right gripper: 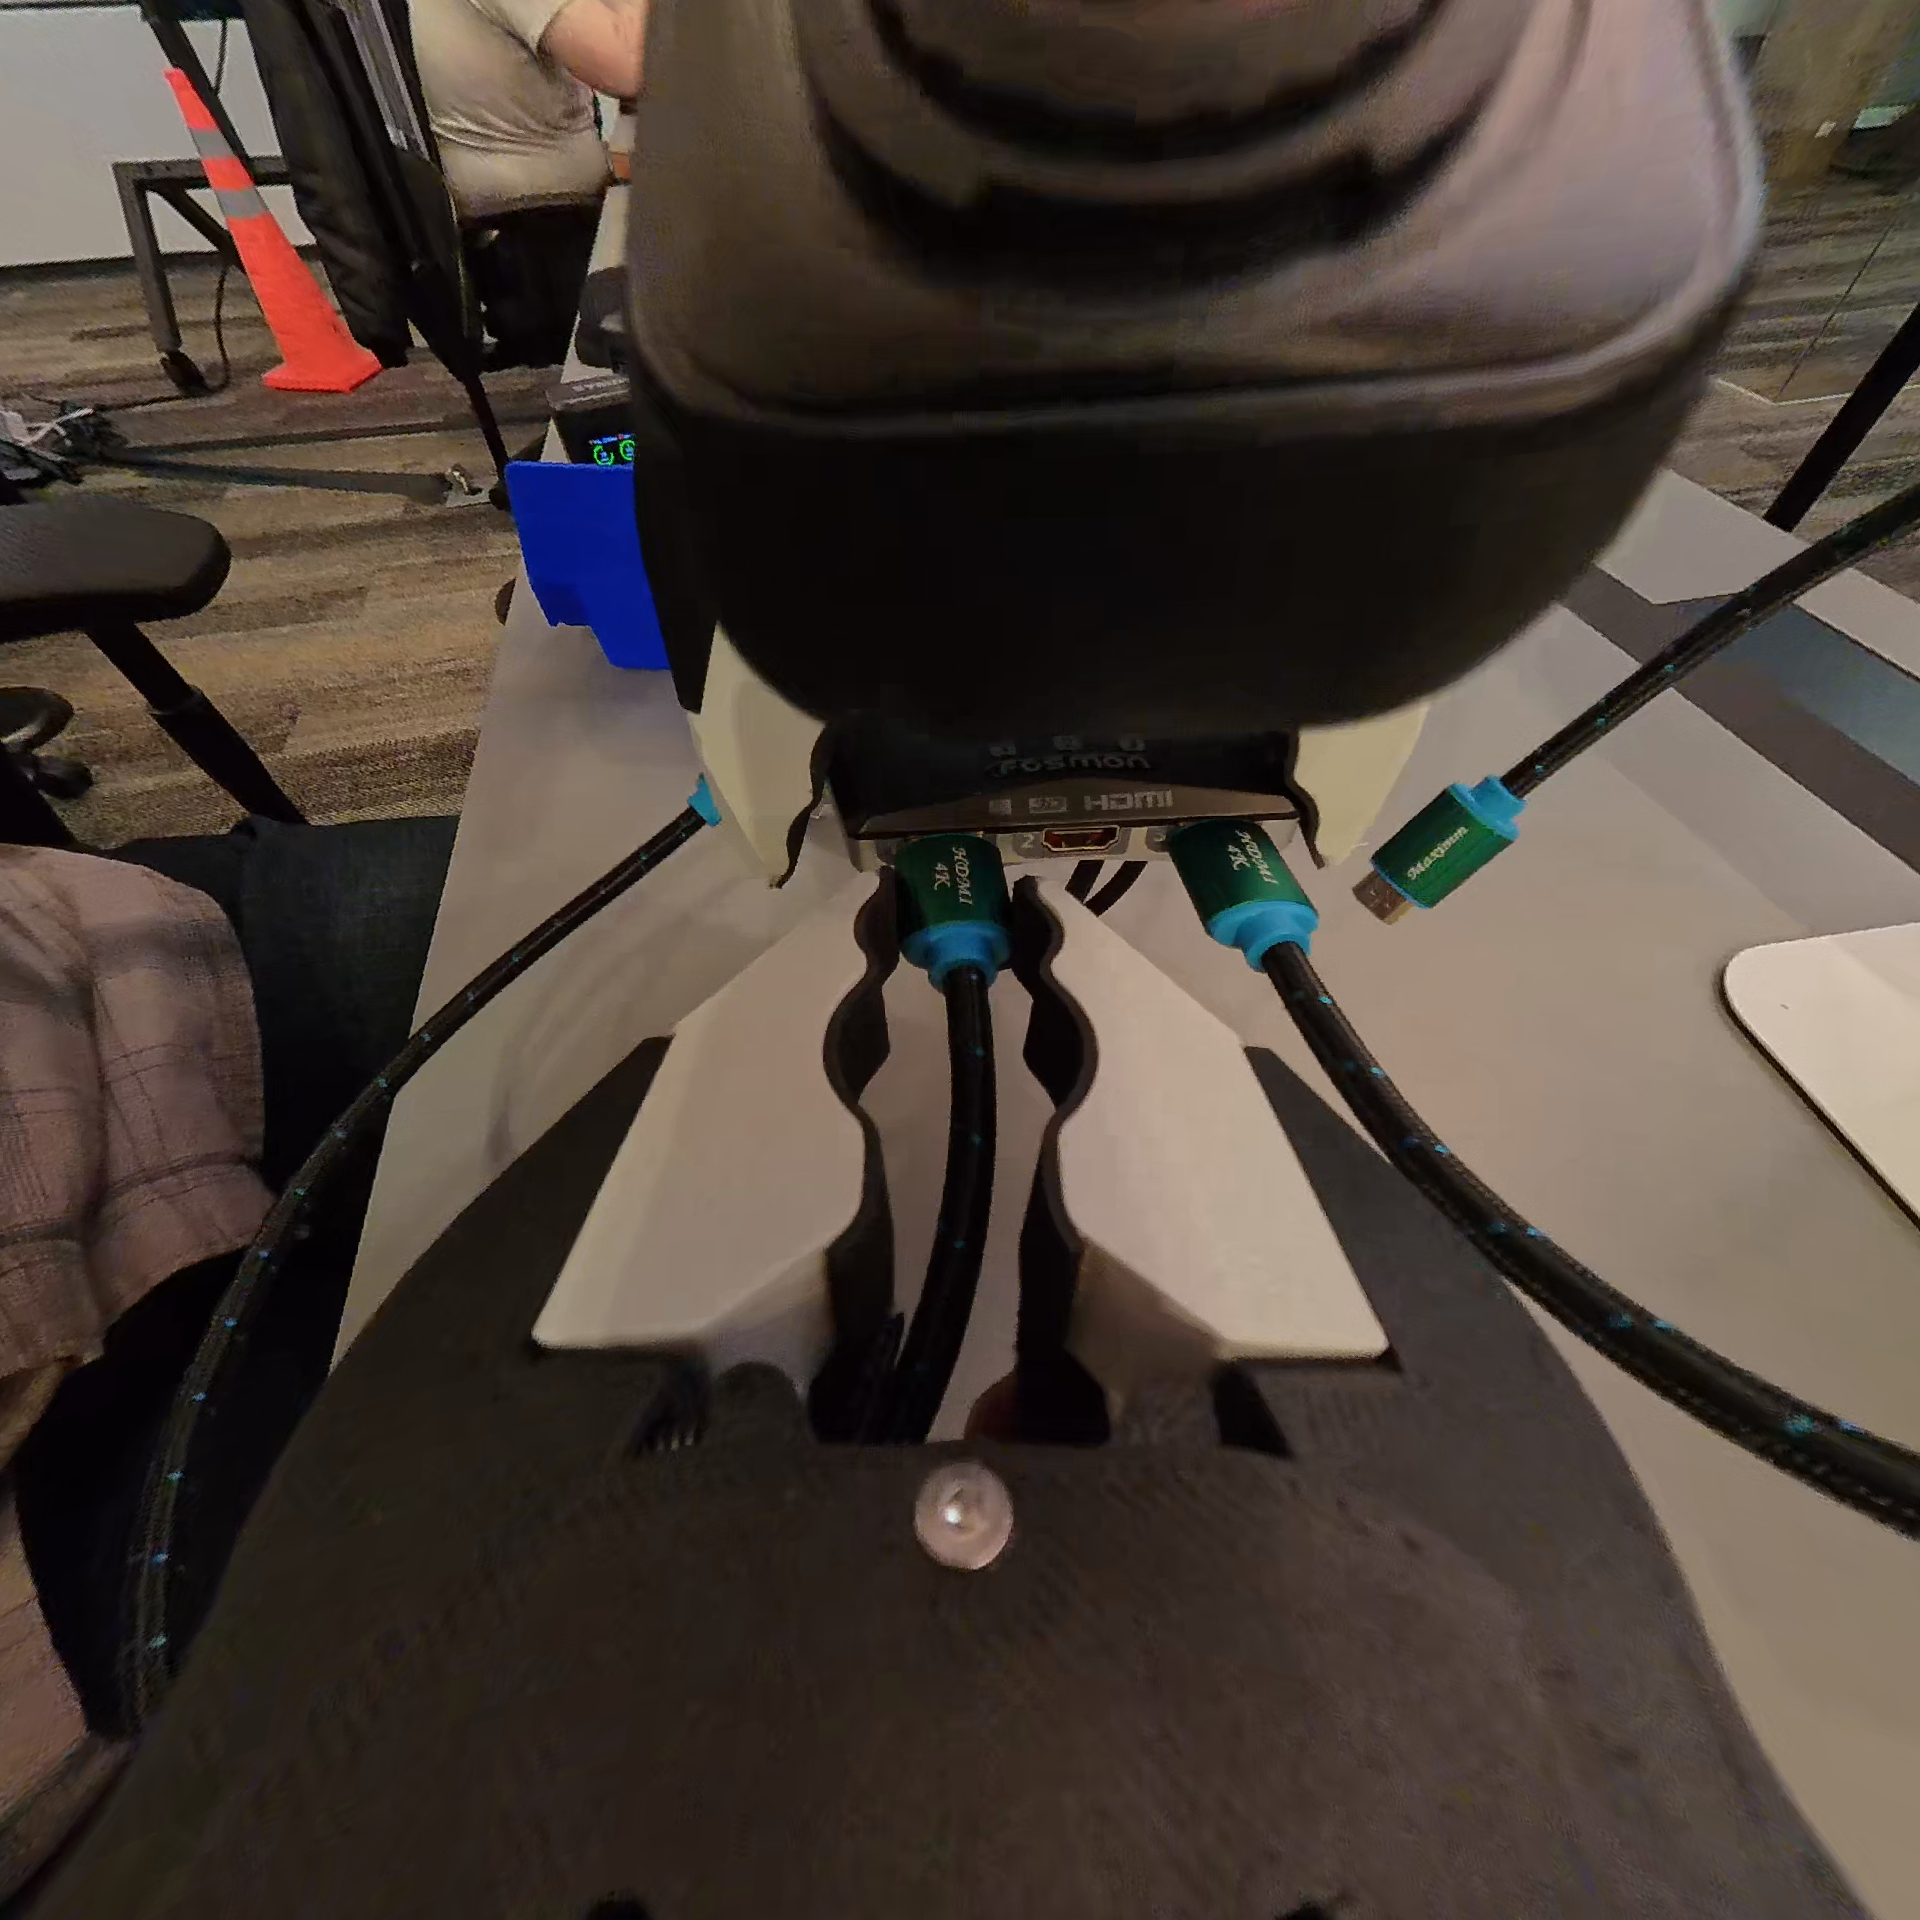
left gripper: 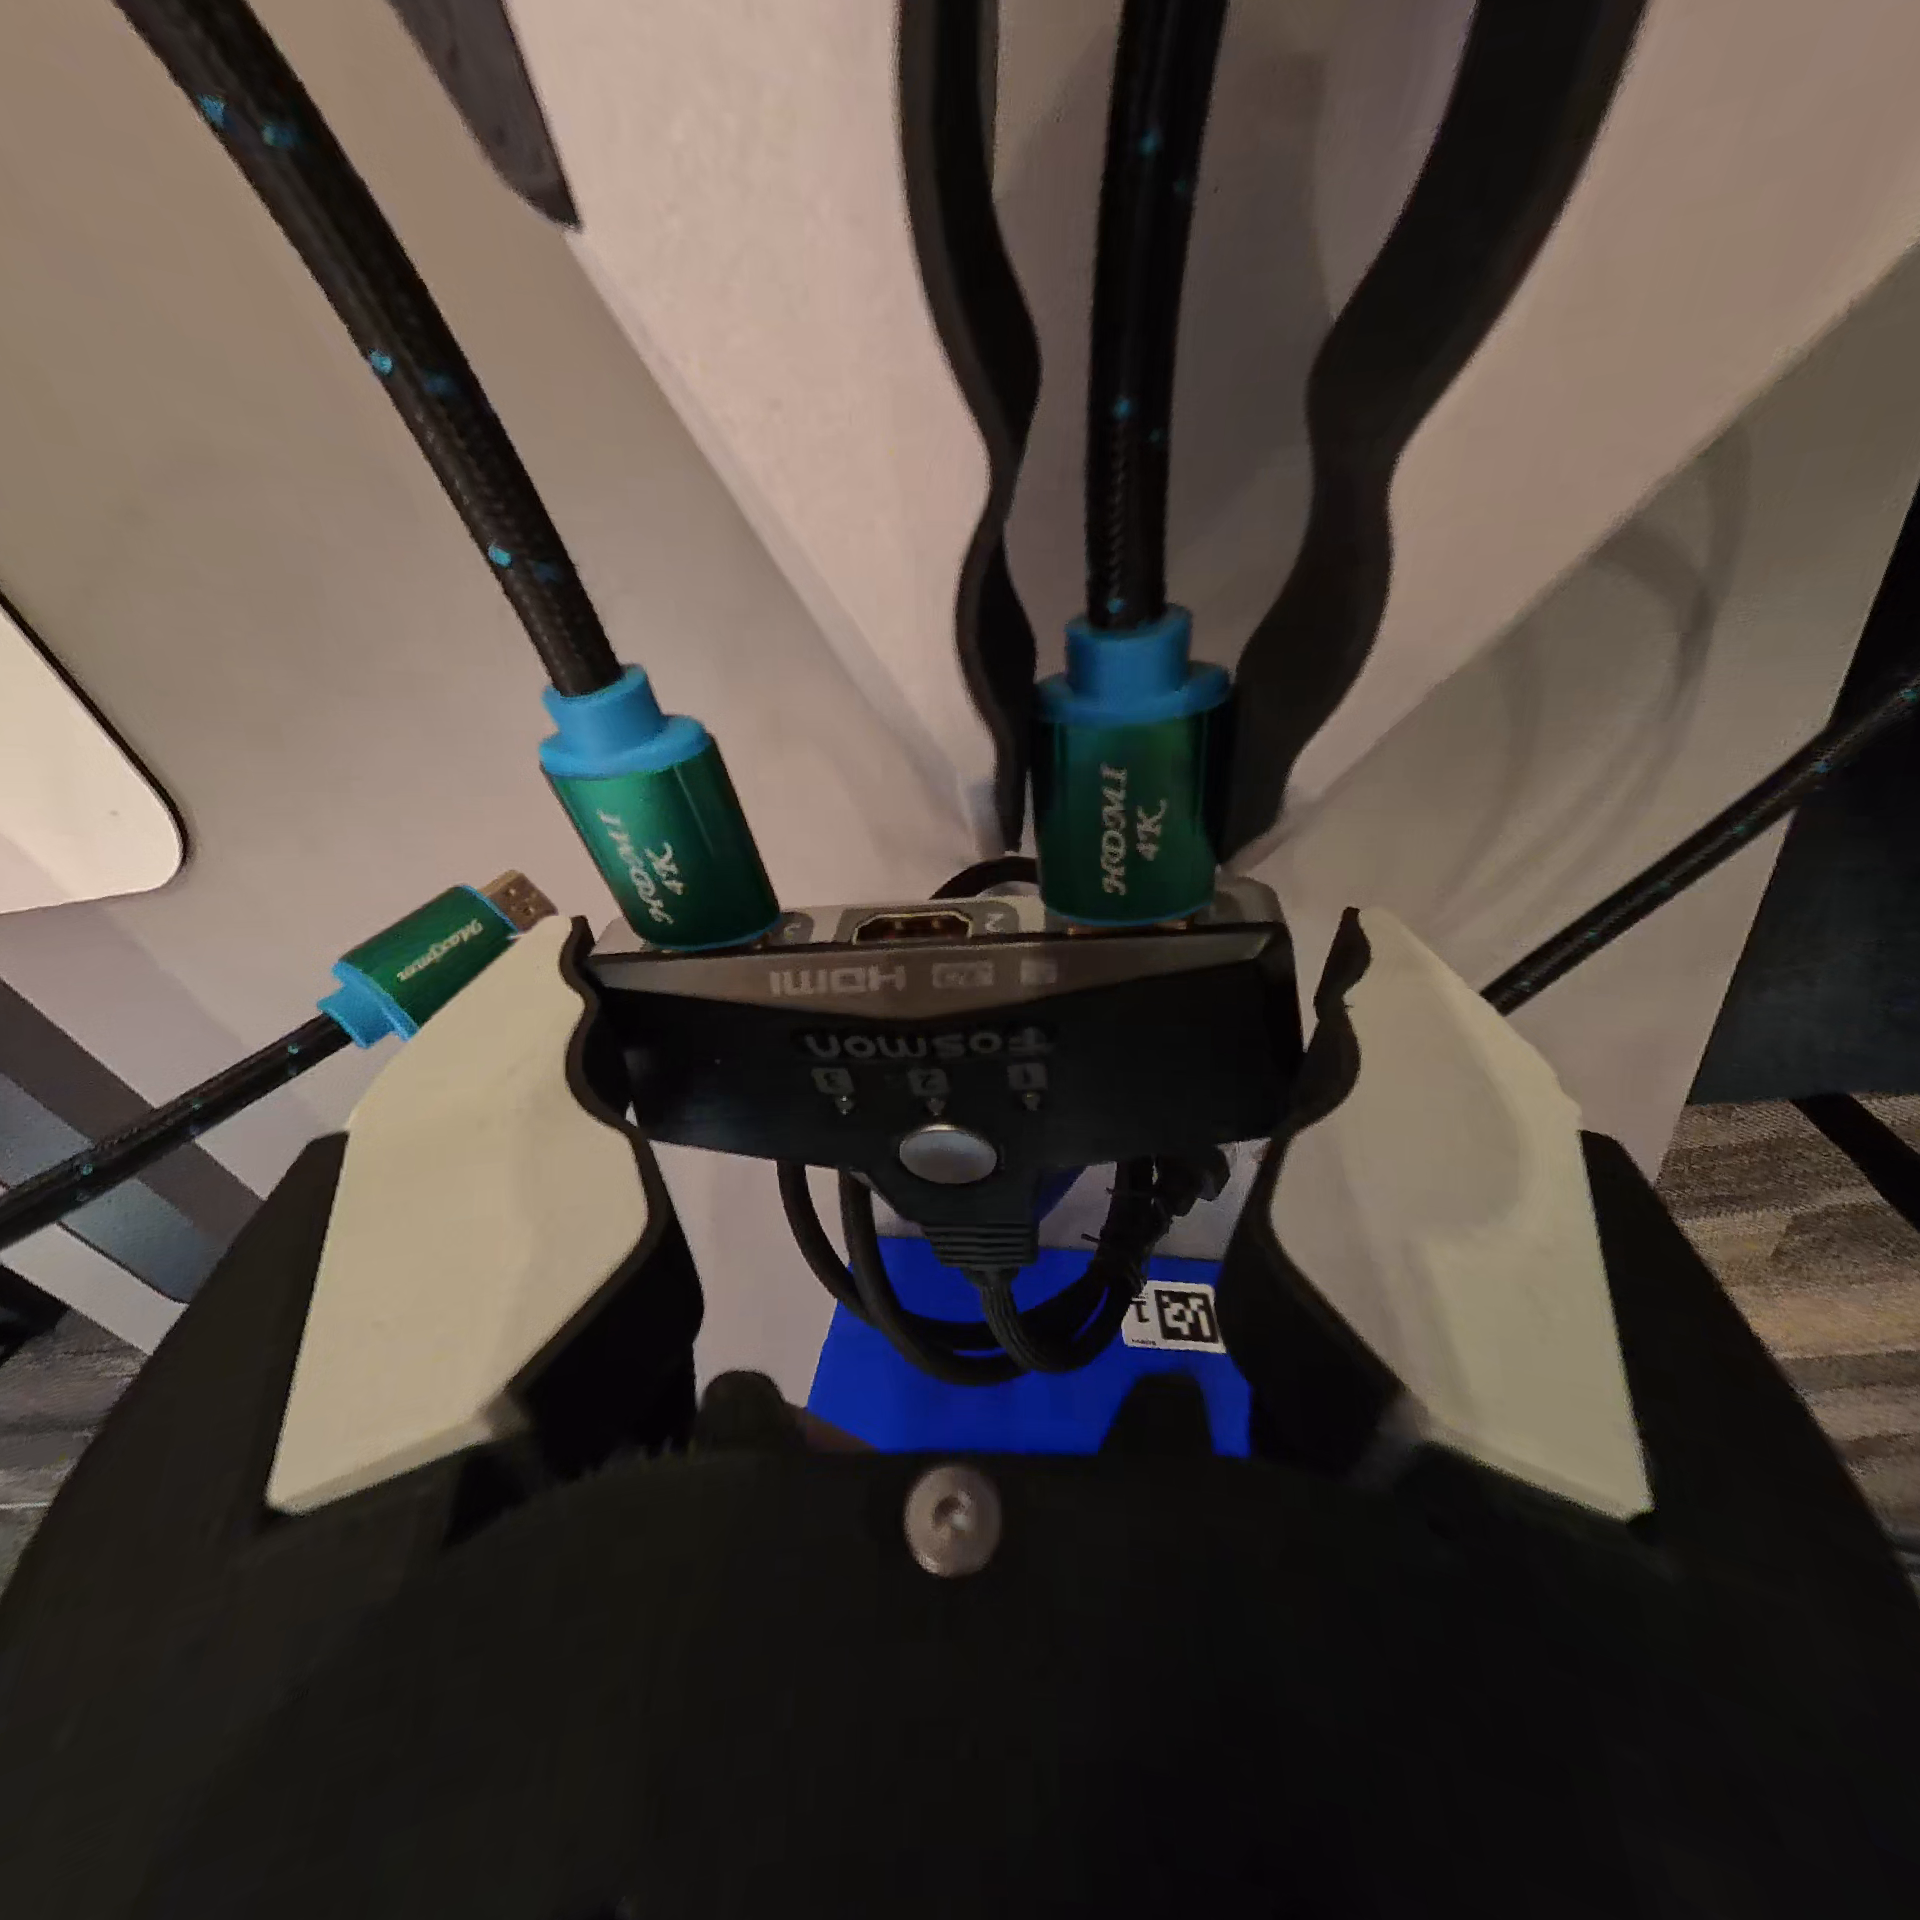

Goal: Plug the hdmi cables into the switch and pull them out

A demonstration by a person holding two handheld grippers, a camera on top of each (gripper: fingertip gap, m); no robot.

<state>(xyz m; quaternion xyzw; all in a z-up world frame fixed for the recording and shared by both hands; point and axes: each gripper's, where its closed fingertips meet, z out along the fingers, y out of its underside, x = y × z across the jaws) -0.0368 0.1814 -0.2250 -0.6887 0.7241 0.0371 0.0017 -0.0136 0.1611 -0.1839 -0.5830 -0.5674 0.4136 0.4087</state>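
Note:
My left gripper (left gripper: 956, 940) is shut on the black HDMI switch (left gripper: 935, 1049), one white finger on each end, holding it over the grey table (right gripper: 1558, 1039). Two green plugs with blue collars sit in the outer ports. The middle port (left gripper: 912, 925) is empty. My right gripper (right gripper: 954, 885) faces the left one and is shut on one inserted plug (right gripper: 948, 883), whose braided cable runs back between its fingers. The other inserted plug (right gripper: 1236, 873) is free of both grippers. A third plug (right gripper: 1439, 847) lies loose on the table beside the switch.
A blue holder (right gripper: 582, 561) stands on the table behind the switch. A white flat pad (right gripper: 1829, 1039) lies at the right. The table's left edge drops to carpet with an office chair (right gripper: 104, 561), an orange cone (right gripper: 270, 260) and a seated person (right gripper: 509, 104). Tip to tip, the grippers are about 4 centimeters apart.

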